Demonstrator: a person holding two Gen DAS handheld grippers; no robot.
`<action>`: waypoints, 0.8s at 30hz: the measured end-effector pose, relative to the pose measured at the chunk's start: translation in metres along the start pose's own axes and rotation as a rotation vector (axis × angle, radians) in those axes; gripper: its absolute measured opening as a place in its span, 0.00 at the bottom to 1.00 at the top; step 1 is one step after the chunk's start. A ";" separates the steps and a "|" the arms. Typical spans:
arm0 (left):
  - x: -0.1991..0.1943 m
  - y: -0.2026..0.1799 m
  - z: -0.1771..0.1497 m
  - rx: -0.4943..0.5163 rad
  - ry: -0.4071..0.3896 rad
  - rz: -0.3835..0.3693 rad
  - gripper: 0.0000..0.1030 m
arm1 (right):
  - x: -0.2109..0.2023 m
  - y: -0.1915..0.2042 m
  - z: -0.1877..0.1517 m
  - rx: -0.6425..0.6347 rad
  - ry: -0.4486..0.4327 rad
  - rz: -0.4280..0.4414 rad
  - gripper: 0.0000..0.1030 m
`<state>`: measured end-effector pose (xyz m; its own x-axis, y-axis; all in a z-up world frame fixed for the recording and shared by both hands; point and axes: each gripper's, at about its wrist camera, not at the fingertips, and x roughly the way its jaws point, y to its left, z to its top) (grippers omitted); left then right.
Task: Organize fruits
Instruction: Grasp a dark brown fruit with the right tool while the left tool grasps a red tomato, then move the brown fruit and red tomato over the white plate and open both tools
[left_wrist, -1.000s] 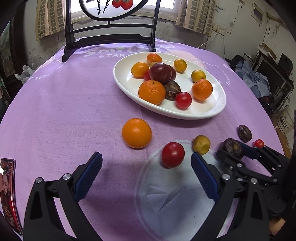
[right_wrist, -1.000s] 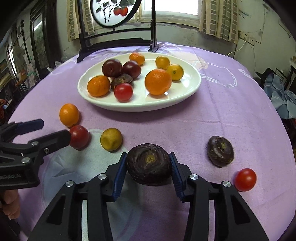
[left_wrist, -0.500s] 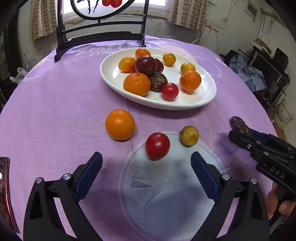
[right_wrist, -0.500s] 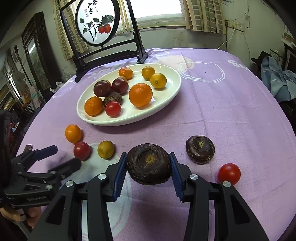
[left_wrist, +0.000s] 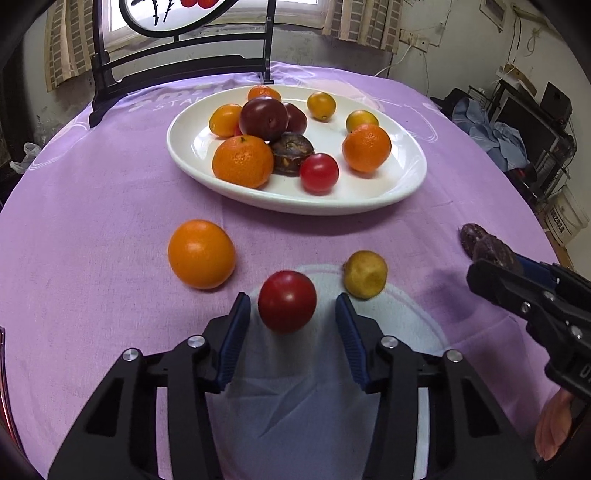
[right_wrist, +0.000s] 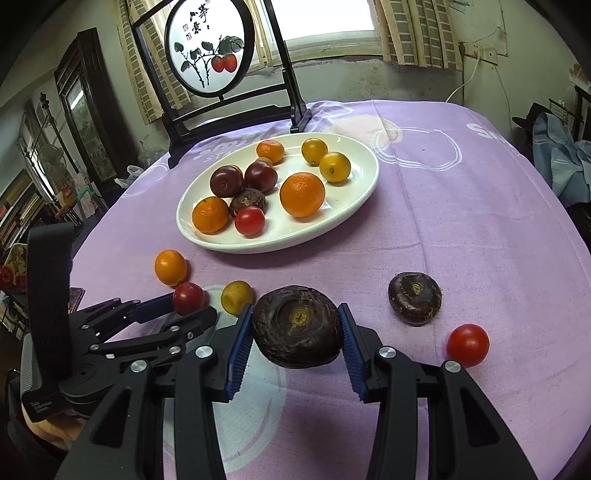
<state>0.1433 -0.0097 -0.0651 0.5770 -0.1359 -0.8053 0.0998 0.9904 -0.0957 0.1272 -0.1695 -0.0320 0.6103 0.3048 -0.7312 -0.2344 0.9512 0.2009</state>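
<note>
A white oval plate (left_wrist: 402, 188) (right_wrist: 354, 206) holds several oranges, plums and small tomatoes. My left gripper (left_wrist: 291, 317) is open, its blue pads either side of a red tomato (left_wrist: 287, 301) on the purple cloth, with gaps on both sides. An orange (left_wrist: 201, 253) lies to its left and a yellow fruit (left_wrist: 365, 274) to its right. My right gripper (right_wrist: 295, 328) is shut on a dark wrinkled fruit (right_wrist: 297, 326), held above the cloth. A second dark fruit (right_wrist: 414, 297) and a red tomato (right_wrist: 467, 345) lie to its right.
A black framed screen with a painted round panel (right_wrist: 210, 48) stands on the table behind the plate. The round table's edge (right_wrist: 576, 236) drops off to the right, with clutter beyond. The left gripper (right_wrist: 177, 314) shows at the left of the right wrist view.
My left gripper has moved forward around the red tomato and its jaws have narrowed. My right gripper has lifted higher with the dark fruit still in it.
</note>
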 end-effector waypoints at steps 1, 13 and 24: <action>0.001 0.000 0.001 -0.006 -0.005 0.004 0.40 | 0.000 0.000 0.000 0.001 0.001 0.000 0.45; -0.025 -0.002 0.000 0.045 -0.088 -0.002 0.28 | 0.000 0.000 -0.001 -0.012 -0.025 -0.017 0.45; -0.089 -0.013 0.025 0.130 -0.189 -0.024 0.27 | -0.035 0.002 0.027 0.015 -0.057 0.128 0.44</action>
<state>0.1111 -0.0115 0.0221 0.7137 -0.1741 -0.6784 0.2118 0.9769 -0.0280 0.1258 -0.1766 0.0113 0.6183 0.4255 -0.6609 -0.3023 0.9049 0.2997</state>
